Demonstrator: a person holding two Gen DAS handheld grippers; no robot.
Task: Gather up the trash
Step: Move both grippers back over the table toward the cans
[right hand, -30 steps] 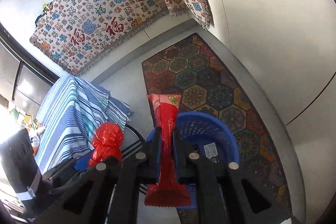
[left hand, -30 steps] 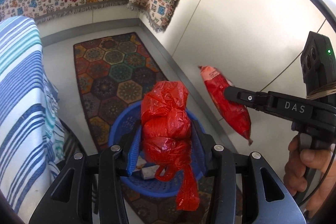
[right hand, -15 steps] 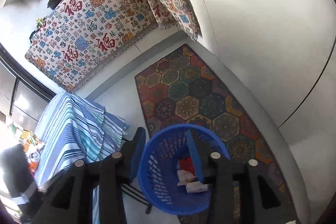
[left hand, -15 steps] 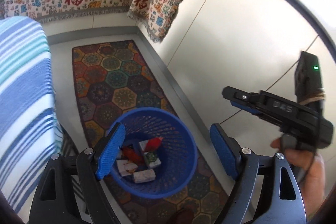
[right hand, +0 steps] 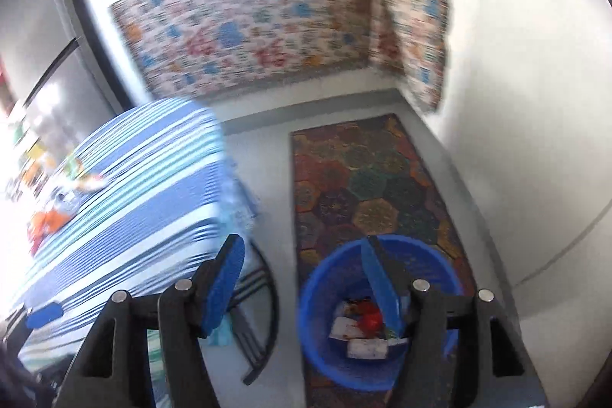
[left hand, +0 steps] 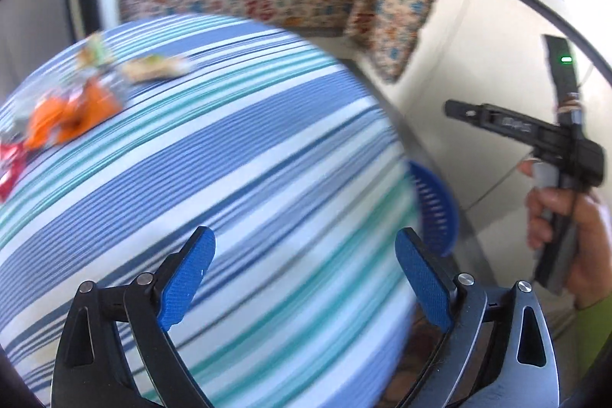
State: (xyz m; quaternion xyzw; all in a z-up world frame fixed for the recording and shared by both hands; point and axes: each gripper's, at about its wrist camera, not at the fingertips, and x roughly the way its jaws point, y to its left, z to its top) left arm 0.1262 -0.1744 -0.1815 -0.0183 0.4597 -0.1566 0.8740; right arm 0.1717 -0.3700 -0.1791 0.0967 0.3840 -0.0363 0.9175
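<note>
My left gripper (left hand: 306, 278) is open and empty above the blue-striped tablecloth (left hand: 237, 178). Blurred wrappers lie at the table's far left: an orange wrapper (left hand: 69, 115), a red one (left hand: 9, 167) and a pale one (left hand: 155, 67). My right gripper (right hand: 302, 287) is open and empty, above the floor beside the table's edge. The blue trash basket (right hand: 329, 343) stands on the floor under its right finger, with red and white trash (right hand: 363, 329) inside. The basket's rim (left hand: 436, 209) also shows past the table edge in the left wrist view.
A patterned hexagon rug (right hand: 367, 186) lies under the basket. A patterned cloth (right hand: 267, 14) hangs on the far wall. White wall panels (right hand: 528, 102) stand to the right. The striped table (right hand: 126, 201) and a dark curved frame (right hand: 260, 327) are at the left.
Both grippers opened and dropped the red bag and red packet into the basket. The left gripper then swung left over the table; the right gripper turned left too.
</note>
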